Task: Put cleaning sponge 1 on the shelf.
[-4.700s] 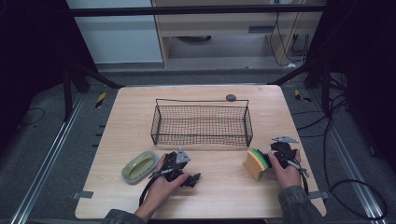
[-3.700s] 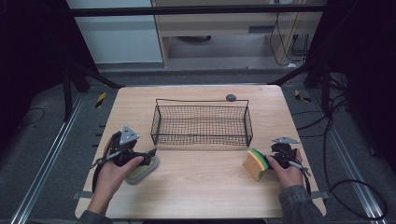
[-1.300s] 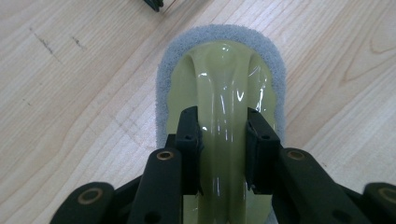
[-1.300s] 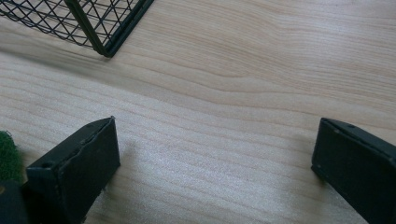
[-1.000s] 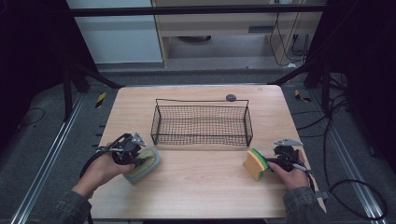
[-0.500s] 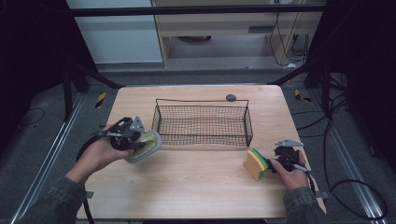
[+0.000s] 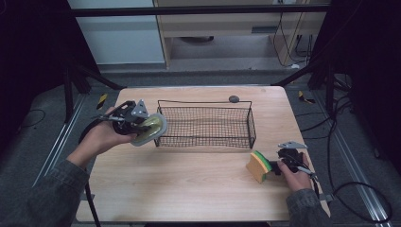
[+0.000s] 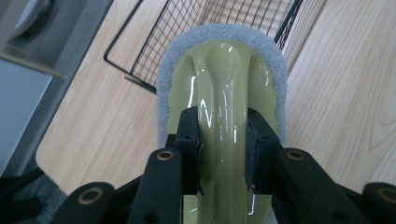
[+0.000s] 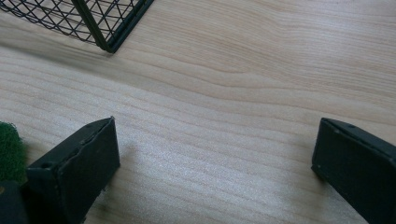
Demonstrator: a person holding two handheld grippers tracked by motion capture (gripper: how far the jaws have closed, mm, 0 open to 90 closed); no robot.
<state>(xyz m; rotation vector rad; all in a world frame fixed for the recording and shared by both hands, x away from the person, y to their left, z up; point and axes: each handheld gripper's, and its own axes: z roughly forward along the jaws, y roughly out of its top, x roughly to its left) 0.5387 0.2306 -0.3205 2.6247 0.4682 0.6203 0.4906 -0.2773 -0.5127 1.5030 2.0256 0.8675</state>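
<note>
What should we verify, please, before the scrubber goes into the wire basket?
1. Left hand-held gripper clamped on the scrubber handle: ok.
2. Scrubber lifted off the table: ok.
3. Scrubber over the wire basket: not ok, it is beside the left wall.
4. Basket free inside: ok.
5. Right hand-held gripper out of the way, open, beside the sponge: ok.

A light wooden table (image 7: 189, 189) is seen from above. A black wire basket (image 7: 205, 124) is set toward its 12 o'clock edge, with a small dark round object (image 7: 233, 99) just beyond it. A yellow-and-green sponge (image 7: 259, 165) is stood on the wood near 4 o'clock.
</note>
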